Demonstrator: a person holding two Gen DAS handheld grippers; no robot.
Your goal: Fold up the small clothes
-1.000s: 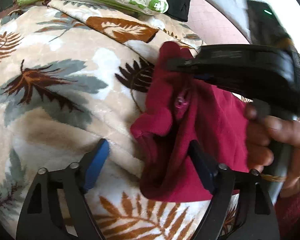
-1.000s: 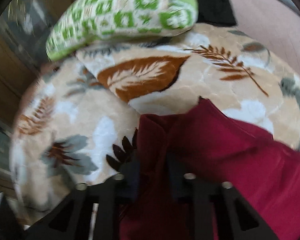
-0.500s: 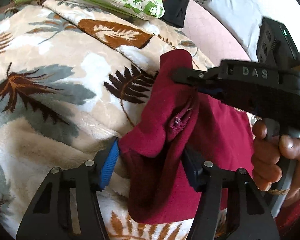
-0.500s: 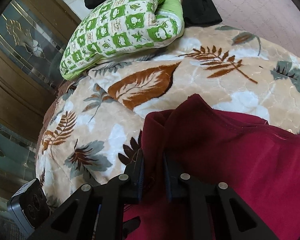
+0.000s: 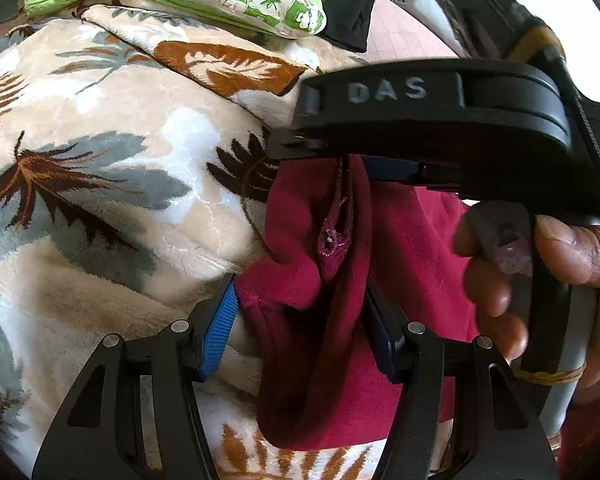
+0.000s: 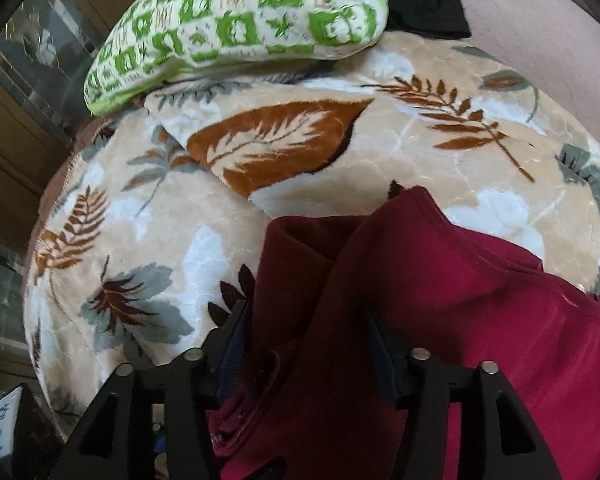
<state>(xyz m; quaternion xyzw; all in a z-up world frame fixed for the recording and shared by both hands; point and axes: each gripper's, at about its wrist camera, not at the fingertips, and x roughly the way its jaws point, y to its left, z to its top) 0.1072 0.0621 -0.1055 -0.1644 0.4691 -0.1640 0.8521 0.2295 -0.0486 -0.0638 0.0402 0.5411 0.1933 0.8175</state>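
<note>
- Nearest the left wrist camera, the left gripper (image 5: 300, 320) stands with its jaws apart, a bunched ridge of the maroon garment (image 5: 324, 288) lying between the blue pads (image 5: 219, 334) but not pinched; the left pad shows daylight beside the cloth.
- In the right wrist view, the right gripper (image 6: 304, 344) also straddles the garment (image 6: 440, 320) with its jaws spread; cloth fills the gap, yet I cannot see either pad pressing into it, so I judge this a loose straddle, not a clamp.
- The garment lies crumpled on the leaf-print blanket (image 5: 100, 200), heaped into soft ridges with a small hole or button spot near its middle (too small to tell which).
- Progress, as a judgement: no clean fold is visible, the edges are not lined up, and the piece looks only gathered, so folding seems barely begun, with flattening and every fold still to do.
- Just beyond, the person's right hand (image 5: 540, 272) wraps the right tool's handle, its body marked "DAS".
- Farther back, a green-and-white patterned pillow (image 6: 240, 20) rests on the blanket's far edge, with a black cloth (image 6: 424, 4) beside it.
- Count: one maroon garment, two grippers, one blanket, one pillow, one black cloth (no folded stack in sight).
</note>
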